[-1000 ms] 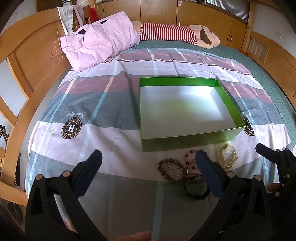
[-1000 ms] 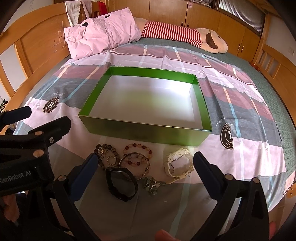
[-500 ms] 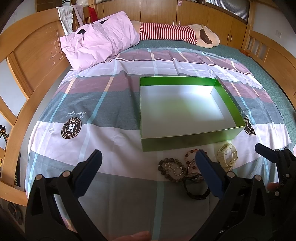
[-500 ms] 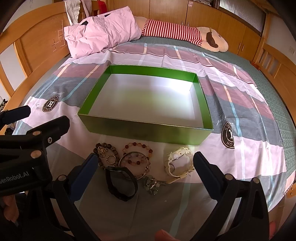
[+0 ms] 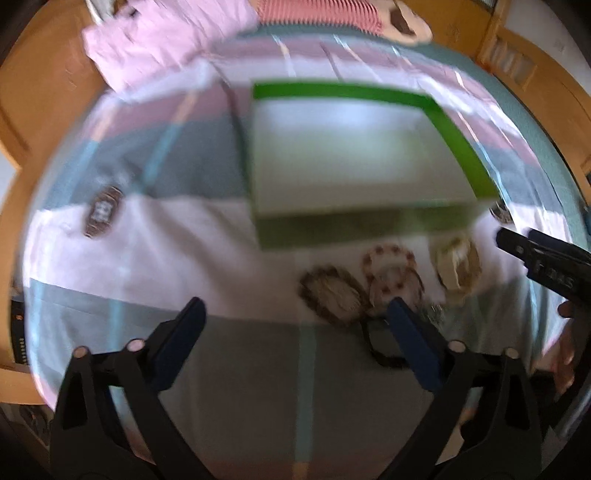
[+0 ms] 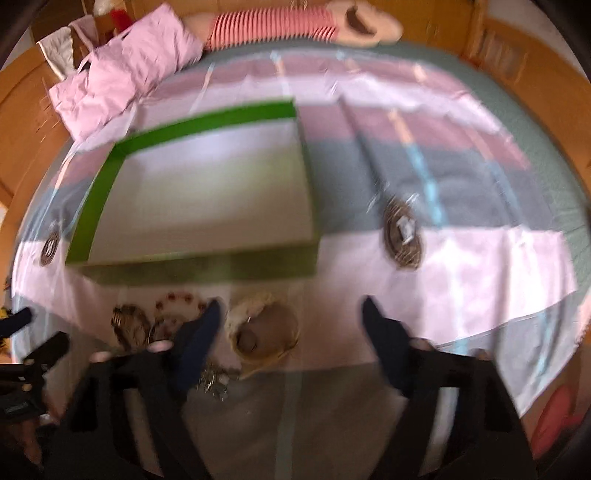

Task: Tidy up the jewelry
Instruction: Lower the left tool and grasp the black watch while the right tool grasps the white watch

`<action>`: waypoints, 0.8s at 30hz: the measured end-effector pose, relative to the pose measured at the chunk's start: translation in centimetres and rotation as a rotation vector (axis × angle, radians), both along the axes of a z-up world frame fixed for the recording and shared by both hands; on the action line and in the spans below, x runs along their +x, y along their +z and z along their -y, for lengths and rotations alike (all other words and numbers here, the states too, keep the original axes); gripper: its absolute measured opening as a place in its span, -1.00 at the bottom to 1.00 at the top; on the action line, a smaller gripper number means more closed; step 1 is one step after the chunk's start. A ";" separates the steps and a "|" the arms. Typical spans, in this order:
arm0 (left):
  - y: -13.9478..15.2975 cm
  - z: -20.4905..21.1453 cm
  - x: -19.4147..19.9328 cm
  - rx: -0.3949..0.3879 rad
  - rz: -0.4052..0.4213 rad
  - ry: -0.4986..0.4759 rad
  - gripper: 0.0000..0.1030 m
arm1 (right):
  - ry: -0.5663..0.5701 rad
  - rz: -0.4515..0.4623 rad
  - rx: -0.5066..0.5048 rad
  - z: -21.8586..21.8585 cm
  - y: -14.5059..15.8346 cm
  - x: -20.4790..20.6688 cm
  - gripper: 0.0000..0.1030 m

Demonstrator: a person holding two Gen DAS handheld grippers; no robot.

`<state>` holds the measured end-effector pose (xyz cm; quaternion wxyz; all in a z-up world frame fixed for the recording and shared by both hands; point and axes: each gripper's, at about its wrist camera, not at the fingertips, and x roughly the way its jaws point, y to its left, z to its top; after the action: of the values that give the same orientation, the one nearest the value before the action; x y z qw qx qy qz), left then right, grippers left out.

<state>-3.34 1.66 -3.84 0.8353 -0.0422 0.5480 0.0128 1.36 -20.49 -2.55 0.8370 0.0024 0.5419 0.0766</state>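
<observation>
A green box [image 5: 454,136] with a white inside lies open on the striped bed sheet; it also shows in the right wrist view [image 6: 99,195]. In front of it lie a dark bead bracelet [image 5: 330,295], a red bead bracelet [image 5: 388,254], a white watch [image 5: 456,264] and a black watch [image 5: 380,345]. My left gripper [image 5: 295,314] is open and empty, just short of the bracelets. My right gripper [image 6: 291,317] is open and empty above the white watch [image 6: 258,328]. Both views are blurred.
A pink pillow [image 6: 122,81] and a striped stuffed toy [image 6: 280,22] lie at the head of the bed. Wooden bed frames [image 5: 22,122] run along both sides. The sheet's front edge is close below the grippers.
Both grippers have tipped downward and moved closer to the jewelry. The right gripper has swung right, so the white watch now lies between its fingers. Both views have become blurred.
</observation>
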 end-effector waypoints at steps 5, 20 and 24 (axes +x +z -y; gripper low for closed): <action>-3.2 1.7 0.8 -0.024 -0.099 -0.072 0.52 | 0.006 -0.092 -0.045 -0.2 -3.1 0.8 -0.02; -6.9 5.2 1.4 -0.004 -0.207 -0.183 -0.27 | 0.044 -0.135 -0.128 -1.3 -6.9 2.3 -0.40; -7.2 5.3 1.5 -0.025 -0.208 -0.173 -0.58 | 0.058 -0.123 -0.121 -1.6 -6.7 2.0 -0.87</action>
<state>-1.80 -3.66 -11.08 0.7715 -0.0039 0.6332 -0.0617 3.32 -18.87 -9.28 0.7981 -0.0593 0.5958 0.0678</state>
